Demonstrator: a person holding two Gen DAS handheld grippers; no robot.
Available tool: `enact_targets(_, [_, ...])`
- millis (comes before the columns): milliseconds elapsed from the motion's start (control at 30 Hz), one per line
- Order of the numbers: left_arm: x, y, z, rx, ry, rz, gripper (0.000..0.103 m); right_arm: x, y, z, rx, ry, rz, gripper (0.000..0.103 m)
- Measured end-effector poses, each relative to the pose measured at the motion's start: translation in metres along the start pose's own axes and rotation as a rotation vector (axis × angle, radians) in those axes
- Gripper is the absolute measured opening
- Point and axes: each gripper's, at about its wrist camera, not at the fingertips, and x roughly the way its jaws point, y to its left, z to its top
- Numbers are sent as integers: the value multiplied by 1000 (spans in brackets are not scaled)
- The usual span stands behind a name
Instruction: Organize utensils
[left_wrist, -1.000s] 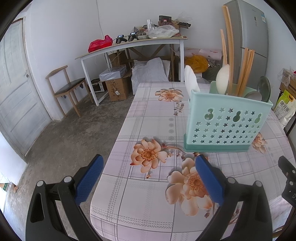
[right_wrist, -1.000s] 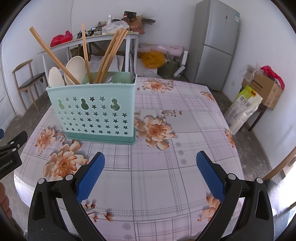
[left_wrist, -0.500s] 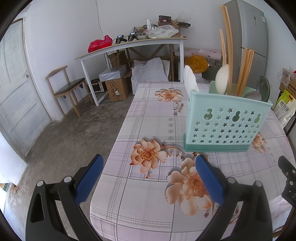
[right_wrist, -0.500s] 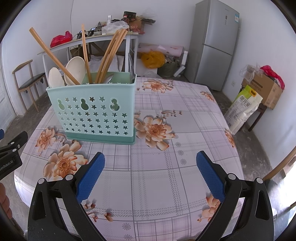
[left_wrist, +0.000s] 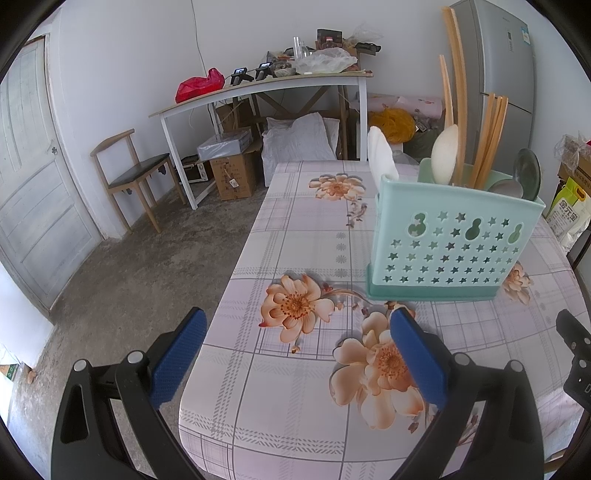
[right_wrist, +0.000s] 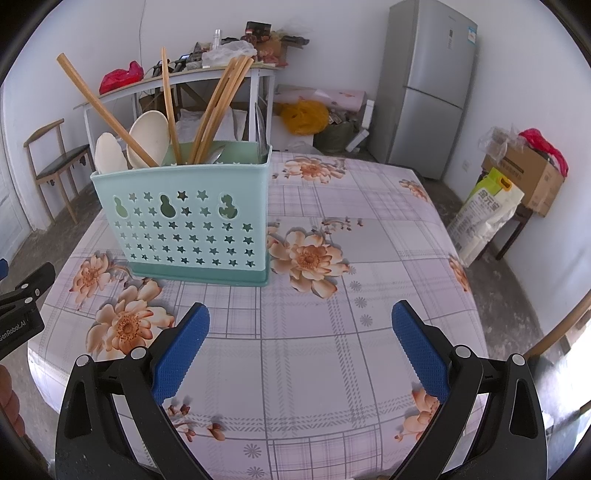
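A pale green utensil holder (left_wrist: 454, 243) (right_wrist: 192, 225) with star-shaped holes stands upright on the floral tablecloth (left_wrist: 314, 406) (right_wrist: 332, 350). Wooden chopsticks (right_wrist: 218, 107) (left_wrist: 487, 140), white spoons (right_wrist: 147, 134) (left_wrist: 445, 153) and a metal spoon (left_wrist: 508, 188) stick up out of it. My left gripper (left_wrist: 295, 345) hangs open over the table's near left corner, nothing between its blue pads. My right gripper (right_wrist: 301, 339) is open too, in front of the holder and a little to its right, holding nothing. Each view shows a black part of the other gripper at its edge.
The table's left edge (left_wrist: 236, 266) drops to a concrete floor. A wooden chair (left_wrist: 136, 177) and a cluttered white side table (left_wrist: 258, 88) stand by the far wall. A grey fridge (right_wrist: 428, 85) is at the back right, with boxes and a sack (right_wrist: 487, 206) to the right.
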Motion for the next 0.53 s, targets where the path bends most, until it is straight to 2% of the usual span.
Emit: enact_targets(533, [5, -5, -1, 4, 14, -14, 97, 0, -1, 0, 1, 0, 2, 95])
